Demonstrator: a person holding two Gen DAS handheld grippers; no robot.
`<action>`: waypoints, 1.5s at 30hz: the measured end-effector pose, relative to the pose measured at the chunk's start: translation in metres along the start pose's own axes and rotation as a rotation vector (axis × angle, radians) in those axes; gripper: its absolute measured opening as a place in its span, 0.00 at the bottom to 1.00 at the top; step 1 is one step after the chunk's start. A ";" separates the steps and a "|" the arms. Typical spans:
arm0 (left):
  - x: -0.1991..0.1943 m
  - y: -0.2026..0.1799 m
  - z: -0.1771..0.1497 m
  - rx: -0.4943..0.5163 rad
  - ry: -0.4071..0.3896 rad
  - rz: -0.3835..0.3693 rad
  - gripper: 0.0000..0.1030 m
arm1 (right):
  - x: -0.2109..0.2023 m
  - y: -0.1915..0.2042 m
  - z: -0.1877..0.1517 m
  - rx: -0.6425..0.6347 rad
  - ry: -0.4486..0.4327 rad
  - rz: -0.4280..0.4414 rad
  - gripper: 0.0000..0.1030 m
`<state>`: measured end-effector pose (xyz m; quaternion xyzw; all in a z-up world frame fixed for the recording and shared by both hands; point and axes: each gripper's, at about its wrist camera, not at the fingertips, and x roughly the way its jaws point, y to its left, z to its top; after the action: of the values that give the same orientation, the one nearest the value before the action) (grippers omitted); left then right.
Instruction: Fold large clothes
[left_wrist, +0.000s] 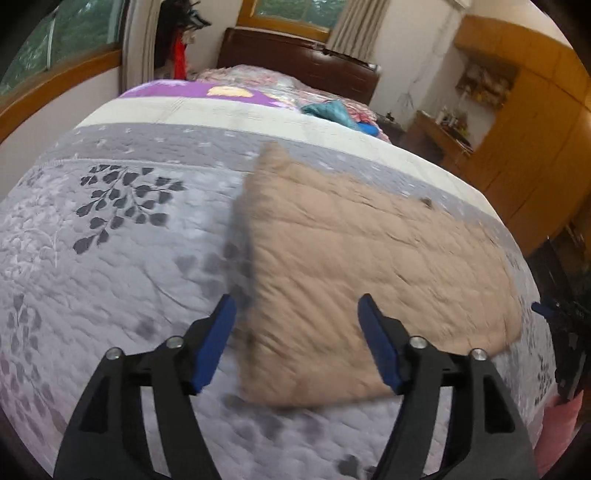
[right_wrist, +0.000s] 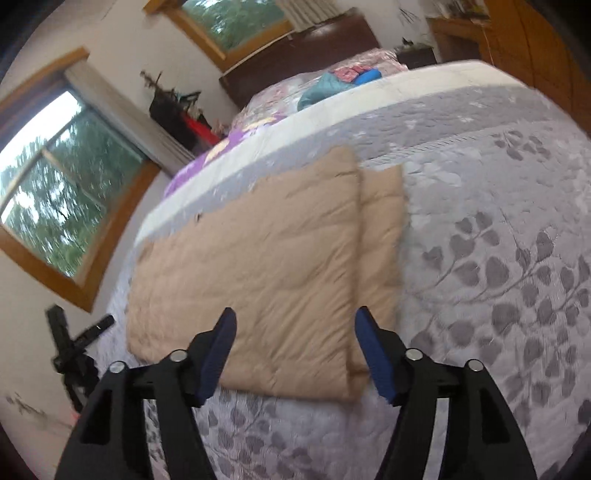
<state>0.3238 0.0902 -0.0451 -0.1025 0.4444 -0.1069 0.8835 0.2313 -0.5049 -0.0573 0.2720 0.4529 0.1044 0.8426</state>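
A tan quilted garment (left_wrist: 369, 266) lies folded flat on the grey leaf-print bedspread (left_wrist: 110, 258). My left gripper (left_wrist: 295, 332) is open and empty, held above the garment's near left edge. In the right wrist view the same garment (right_wrist: 258, 280) shows two stacked layers, with a lower layer sticking out on the right (right_wrist: 384, 236). My right gripper (right_wrist: 293, 347) is open and empty above the garment's near edge. The right gripper also shows at the far right of the left wrist view (left_wrist: 565, 332).
The bedspread (right_wrist: 498, 258) covers a large bed with a dark headboard (left_wrist: 303, 62). A teal and patterned pile of cloth (left_wrist: 332, 110) lies at the head. Wooden cabinets (left_wrist: 535, 129) stand at the right. Windows (right_wrist: 55, 184) line the wall. A black stand (right_wrist: 70, 350) is beside the bed.
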 end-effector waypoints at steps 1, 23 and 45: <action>0.006 0.012 0.005 -0.025 0.012 0.010 0.70 | 0.002 -0.012 0.006 0.029 0.007 0.020 0.68; 0.121 0.043 0.035 -0.204 0.182 -0.351 0.79 | 0.105 -0.054 0.041 0.128 0.146 0.172 0.81; 0.059 -0.067 0.043 -0.009 0.058 -0.363 0.14 | 0.057 0.056 0.037 -0.070 0.034 0.135 0.18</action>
<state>0.3867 0.0137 -0.0462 -0.1817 0.4443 -0.2655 0.8361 0.2973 -0.4482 -0.0505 0.2707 0.4440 0.1815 0.8347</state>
